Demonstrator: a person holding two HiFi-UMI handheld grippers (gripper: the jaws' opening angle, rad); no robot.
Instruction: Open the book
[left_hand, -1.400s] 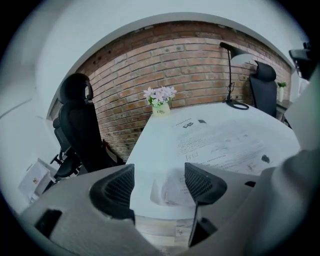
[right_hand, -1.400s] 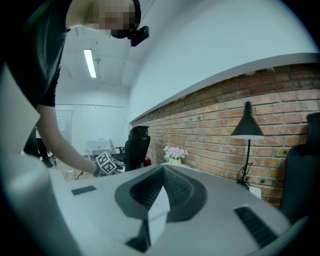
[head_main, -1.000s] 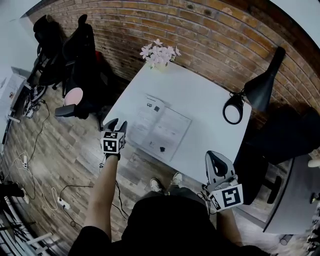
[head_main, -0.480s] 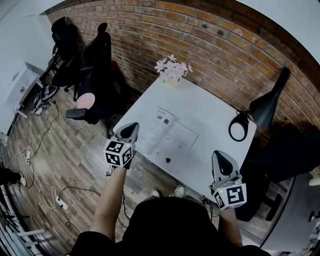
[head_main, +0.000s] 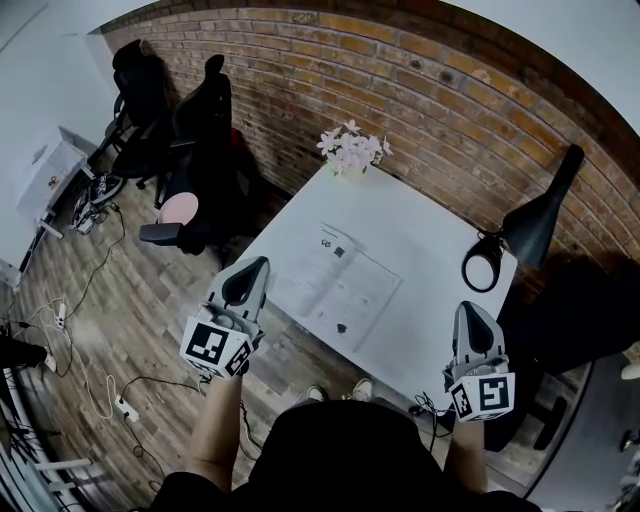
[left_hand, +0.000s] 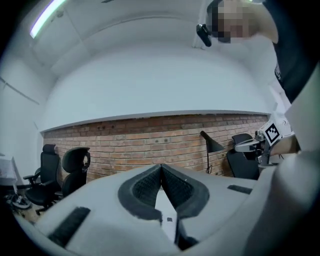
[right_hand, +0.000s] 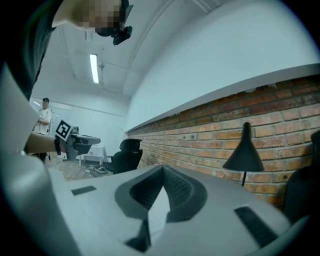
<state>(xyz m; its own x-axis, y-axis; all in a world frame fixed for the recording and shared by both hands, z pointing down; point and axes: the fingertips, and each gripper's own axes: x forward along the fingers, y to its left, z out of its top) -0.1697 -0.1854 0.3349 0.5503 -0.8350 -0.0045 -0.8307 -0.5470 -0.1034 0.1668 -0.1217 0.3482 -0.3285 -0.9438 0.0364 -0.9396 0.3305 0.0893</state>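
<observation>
On the middle of the white surface (head_main: 430, 240), the book (head_main: 338, 288) is laid open and flat, to the right of the left tongs (head_main: 253, 268), which are held nearer to it than the right tongs (head_main: 471, 312), and both tongs are clenched on nothing.

Your left gripper (head_main: 252, 270) points level, out ahead of your bare left forearm (head_main: 215, 425), its jaws pressed together with nothing between them. Your right gripper (head_main: 470, 312) also points level, jaws closed and empty. Each marker cube (head_main: 215, 345) faces up toward your head. The two grippers are well apart, roughly parallel.
</observation>
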